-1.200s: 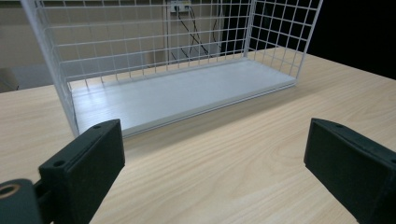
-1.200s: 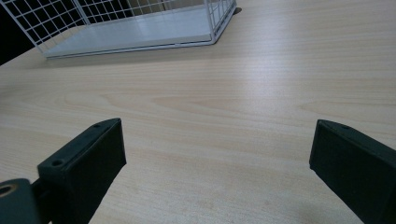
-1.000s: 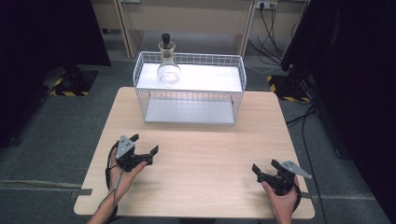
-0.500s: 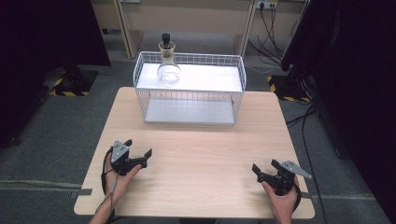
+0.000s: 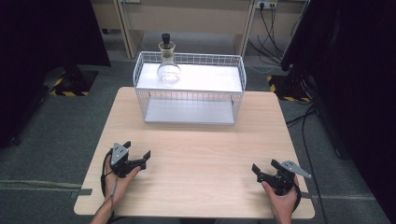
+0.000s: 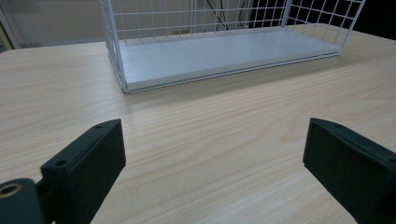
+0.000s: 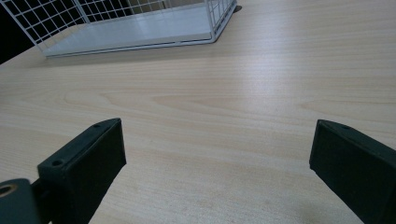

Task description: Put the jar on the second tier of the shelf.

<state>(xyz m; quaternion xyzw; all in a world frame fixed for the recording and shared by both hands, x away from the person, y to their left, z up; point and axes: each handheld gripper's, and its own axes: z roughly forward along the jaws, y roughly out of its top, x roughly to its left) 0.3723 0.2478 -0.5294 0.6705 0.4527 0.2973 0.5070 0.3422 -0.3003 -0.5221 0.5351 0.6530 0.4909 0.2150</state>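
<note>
A white wire rack (image 5: 236,88) stands at the back middle of the wooden table (image 5: 201,154). On the left end of its upper shelf sits a round clear glass flask (image 5: 168,72) with a black stopper. My left gripper (image 5: 137,150) rests low over the table's near left, open and holding nothing. My right gripper (image 5: 265,166) is at the near right, also open and holding nothing. In the left gripper view the left gripper (image 6: 215,163) faces the rack's lower shelf (image 6: 224,56). In the right gripper view the right gripper (image 7: 217,168) points at bare wood, with the rack (image 7: 130,30) far off.
The table's edges drop to grey carpet (image 5: 60,135) on all sides. Black curtains (image 5: 355,70) hang at both sides, and cables (image 5: 275,18) run along the floor behind the rack. Bare wood lies between the grippers and the rack.
My left gripper has drawn back a little toward the table's near edge and sunk lower. The right gripper, the rack and the flask have stayed put.
</note>
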